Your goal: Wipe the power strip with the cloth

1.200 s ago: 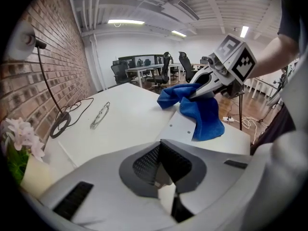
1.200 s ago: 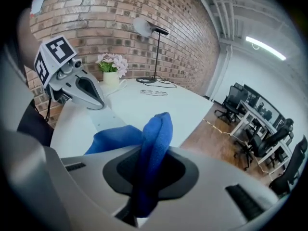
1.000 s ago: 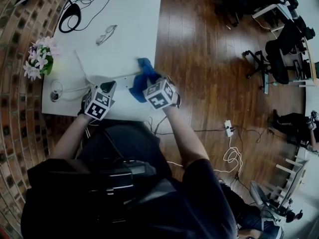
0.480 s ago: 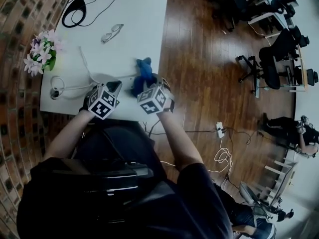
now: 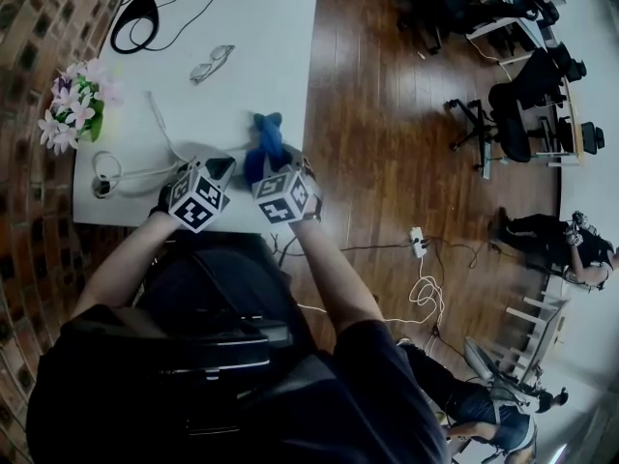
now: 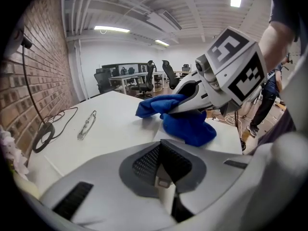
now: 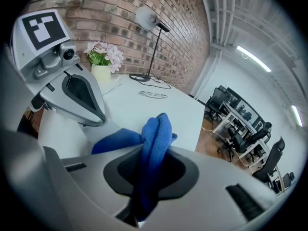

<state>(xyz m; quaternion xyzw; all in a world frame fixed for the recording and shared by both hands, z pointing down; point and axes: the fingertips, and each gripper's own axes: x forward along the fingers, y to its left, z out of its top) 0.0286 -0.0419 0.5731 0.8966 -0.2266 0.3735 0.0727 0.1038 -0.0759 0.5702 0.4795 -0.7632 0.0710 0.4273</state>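
**Wiping station, seen from above and from both grippers.** The white power strip (image 6: 222, 143) lies flat on the near right part of the white table (image 5: 261, 56). Most of it is covered, with only a pale slab showing beside and under the blue cloth (image 7: 156, 134), which rests on it.

Both bare forearms (image 5: 324, 278) reach forward from the body. They bring the two grippers side by side at the table's near edge, each tilted obliquely downward, with their marker cubes almost touching.

The right gripper (image 7: 151, 165) has its jaws set narrow and clamped on a bunched fold of the cloth. The fold stands up between the jaws, and the loose end trails onto the strip toward the other tool.

The left gripper (image 6: 162, 172) has its jaws drawn together to a slit. A thin pale sliver sits in that slit, and what it is cannot be told. Its nose rests just beside the cloth without touching it.

Farther out on the table lie a pair of glasses (image 5: 211, 64), a coiled white cable (image 5: 106, 177) and a lamp base (image 5: 133, 19). A pot of flowers (image 5: 70, 114) stands at the left edge. A wooden floor (image 5: 387, 162) lies to the right of the table.
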